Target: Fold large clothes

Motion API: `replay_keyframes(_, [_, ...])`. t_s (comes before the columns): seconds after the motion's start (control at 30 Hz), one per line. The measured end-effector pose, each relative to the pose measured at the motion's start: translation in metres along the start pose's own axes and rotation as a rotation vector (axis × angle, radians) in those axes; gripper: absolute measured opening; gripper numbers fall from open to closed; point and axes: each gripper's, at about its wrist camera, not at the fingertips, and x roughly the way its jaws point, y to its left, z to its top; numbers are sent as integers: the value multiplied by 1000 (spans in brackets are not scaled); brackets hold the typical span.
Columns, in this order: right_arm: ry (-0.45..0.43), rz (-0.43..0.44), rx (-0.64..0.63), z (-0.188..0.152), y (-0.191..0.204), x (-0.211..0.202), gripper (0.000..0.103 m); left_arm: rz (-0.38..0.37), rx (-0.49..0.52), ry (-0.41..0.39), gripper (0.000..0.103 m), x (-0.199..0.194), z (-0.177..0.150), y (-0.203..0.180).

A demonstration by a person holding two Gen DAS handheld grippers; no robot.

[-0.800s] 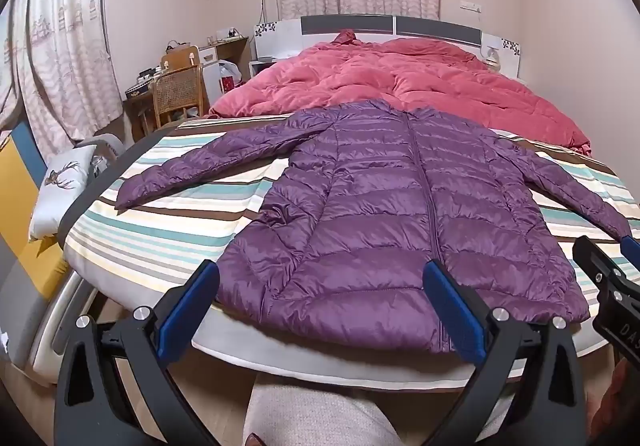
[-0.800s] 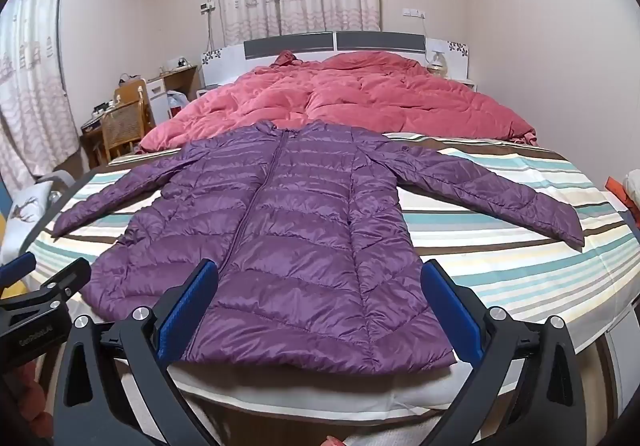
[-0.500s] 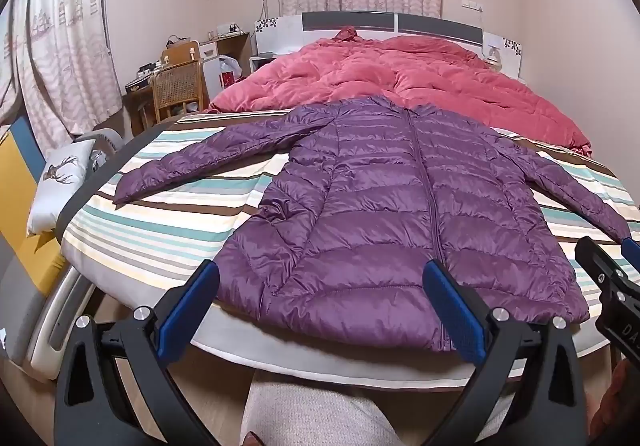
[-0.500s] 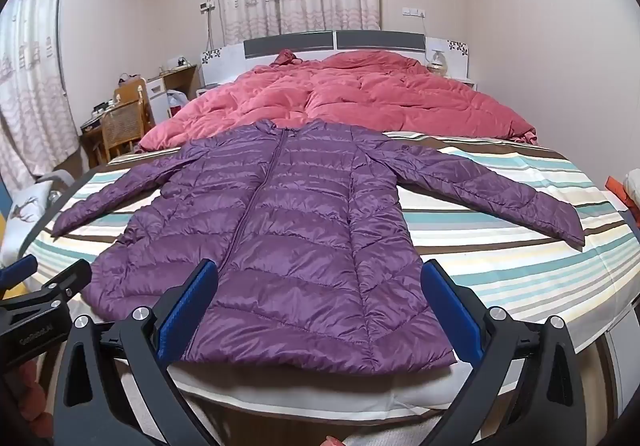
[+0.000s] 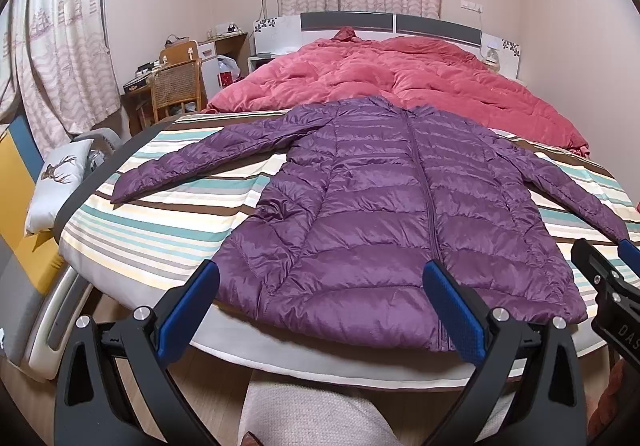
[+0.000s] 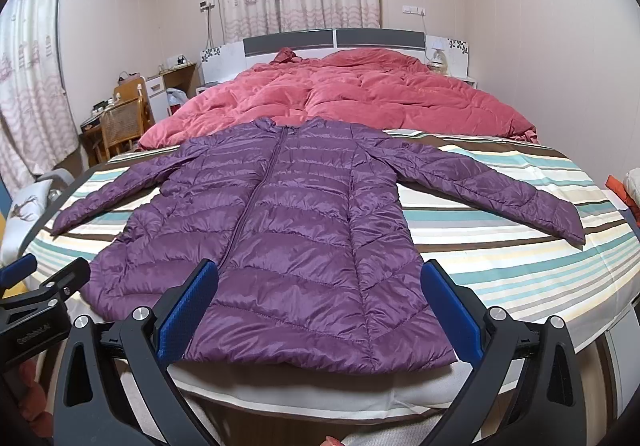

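Blue-padded fingers [image 5: 188, 310] of the left gripper [image 5: 320, 310] are being held spread wide and empty, short of the bed's near edge, and the right gripper [image 6: 320, 306] is being held the same way, spread and gripping nothing, just beside it. Nothing is being touched by either tool. Just beyond them, a purple down jacket [image 5: 384, 206] is being presented flat and zipped on the striped bedsheet [image 5: 152, 230], hem toward the grippers, collar toward a red quilt [image 5: 400, 74] bunched at the head of the bed, with the left sleeve [image 5: 200, 162] and the right sleeve [image 6: 492, 186] stretched out to either side. The folding is judged not yet begun. Trouble is being invited mainly by the fabric: the shell looks slick and puffy, so a shallow pinch is likely to be lost mid-lift, and trapped air may be springing any fold back open. The hem is lying close to the mattress edge [image 6: 360, 402], so a careless tug toward the grippers could be dragging the whole jacket off the bed. A sleeve folded first from the cuff alone may be twisted rather than laid straight.
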Motion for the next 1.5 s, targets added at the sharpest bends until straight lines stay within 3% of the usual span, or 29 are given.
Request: replay_keyframes(1.5, [29,2,-1,0,4,4,100,-14,0,4,101,0,-3,-8])
